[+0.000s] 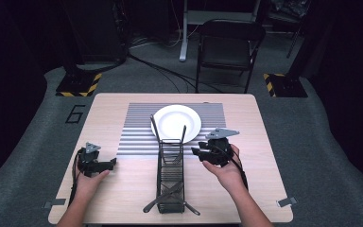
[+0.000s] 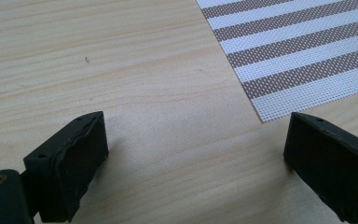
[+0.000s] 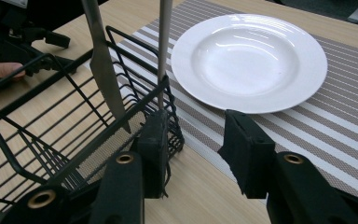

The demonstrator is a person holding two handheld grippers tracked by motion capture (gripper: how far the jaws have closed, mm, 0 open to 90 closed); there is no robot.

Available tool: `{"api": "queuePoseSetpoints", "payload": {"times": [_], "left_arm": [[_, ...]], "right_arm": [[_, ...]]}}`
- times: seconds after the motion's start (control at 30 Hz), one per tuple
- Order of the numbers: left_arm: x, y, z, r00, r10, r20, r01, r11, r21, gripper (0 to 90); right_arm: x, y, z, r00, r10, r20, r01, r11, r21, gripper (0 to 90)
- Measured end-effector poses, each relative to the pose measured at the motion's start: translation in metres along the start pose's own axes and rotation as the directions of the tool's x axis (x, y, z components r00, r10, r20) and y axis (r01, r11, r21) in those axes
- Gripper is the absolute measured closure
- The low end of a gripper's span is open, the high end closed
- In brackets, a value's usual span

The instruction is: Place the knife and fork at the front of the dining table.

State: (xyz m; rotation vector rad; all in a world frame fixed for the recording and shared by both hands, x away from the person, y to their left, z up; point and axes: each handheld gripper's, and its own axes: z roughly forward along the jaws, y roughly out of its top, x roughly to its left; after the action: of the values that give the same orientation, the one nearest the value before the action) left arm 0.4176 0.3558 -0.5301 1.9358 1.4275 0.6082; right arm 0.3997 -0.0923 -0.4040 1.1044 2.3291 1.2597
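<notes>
— What is the biggest thing in front of you?
— The table [image 1: 123,198]. On it lies a striped mat [image 1: 137,127], and a white plate [image 1: 176,122] sits on the mat.
— And what stands near you?
— A black wire rack [image 1: 170,175], long and thin, in the middle of the table. Its far end touches the mat, just beside the plate. A knife [image 3: 103,60] and a thin metal handle [image 3: 164,46] stand up in that far end. More cutlery [image 1: 168,198] lies at the near end.
— Where are your grippers?
— My right gripper [image 3: 193,140] is just beside the rack's far corner, near the plate. Its jaws are partly apart and hold nothing; bare table and mat show between them. My left gripper [image 2: 193,154] is low over the bare table, near the mat's corner, well apart from the rack. Its jaws are wide apart and hold nothing.
</notes>
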Motion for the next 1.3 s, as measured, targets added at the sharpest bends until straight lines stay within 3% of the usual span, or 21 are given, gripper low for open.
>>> {"api": "queuePoseSetpoints", "payload": {"times": [0.57,0.9,1.3], "left_arm": [[0.000,0.000,0.000,1.0000,0.000,0.000,0.000,1.0000,0.000,6.0],[0.000,0.000,0.001,1.0000,0.000,0.000,0.000,1.0000,-0.007,6.0],[0.000,0.000,0.001,1.0000,0.001,-0.001,-0.001,1.0000,-0.006,6.0]], "right_arm": [[0.010,0.017,0.024,0.9990,-0.020,-0.041,0.020,1.000,0.002,63.0],[0.013,0.022,0.032,0.9987,-0.008,-0.051,0.008,1.000,-0.010,63.5],[0.018,0.028,0.040,0.9986,-0.030,-0.043,0.030,1.000,-0.008,73.2]]}}
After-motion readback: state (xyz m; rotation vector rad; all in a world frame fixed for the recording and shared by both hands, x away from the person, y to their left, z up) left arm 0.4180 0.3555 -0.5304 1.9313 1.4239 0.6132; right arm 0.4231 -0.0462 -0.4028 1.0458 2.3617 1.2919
